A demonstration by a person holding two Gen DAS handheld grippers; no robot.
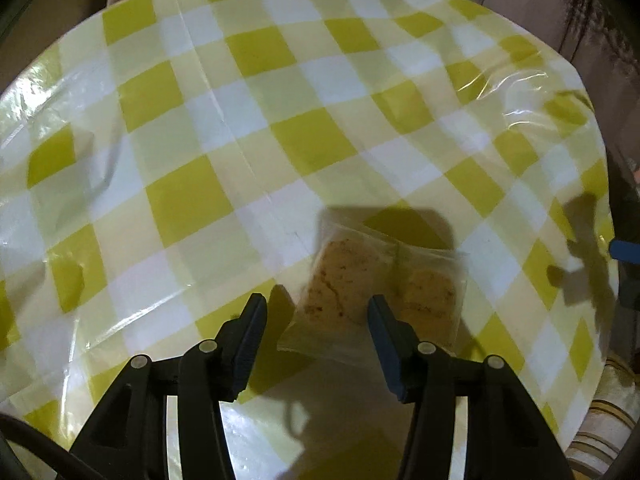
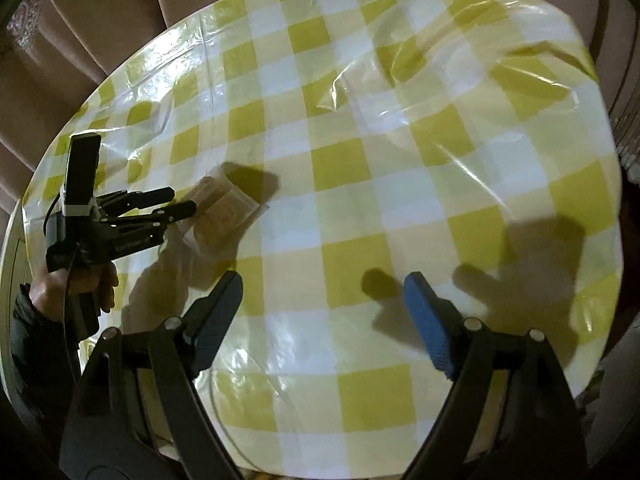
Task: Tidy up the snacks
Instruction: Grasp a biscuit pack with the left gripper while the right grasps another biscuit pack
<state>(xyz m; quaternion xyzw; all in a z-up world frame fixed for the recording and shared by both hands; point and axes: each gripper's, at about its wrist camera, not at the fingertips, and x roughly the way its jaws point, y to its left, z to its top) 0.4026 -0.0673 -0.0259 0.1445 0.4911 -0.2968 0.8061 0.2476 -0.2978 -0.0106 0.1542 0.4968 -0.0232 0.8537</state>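
Two clear packets with brown cookies lie side by side on the checked tablecloth [image 1: 192, 196]: one packet [image 1: 340, 284] and its neighbour [image 1: 428, 296] to the right. My left gripper [image 1: 316, 308] hangs over the first packet, its black fingers either side of it and clear of its edges, so it is open. From the right wrist view the left gripper [image 2: 182, 200] sits at the table's left side, held by a hand [image 2: 60, 284], with its tips at the cookie packets [image 2: 224, 216]. My right gripper [image 2: 323, 280] stands wide open over bare cloth, nothing between its fingers.
The round table [image 2: 440, 152] wears a yellow and white checked cloth under glossy, wrinkled plastic. Beige upholstered seats [image 2: 80, 40] ring its far side. Dark shadows of the grippers [image 2: 520, 272] fall on the cloth. The table edge [image 1: 608, 184] is close on the right.
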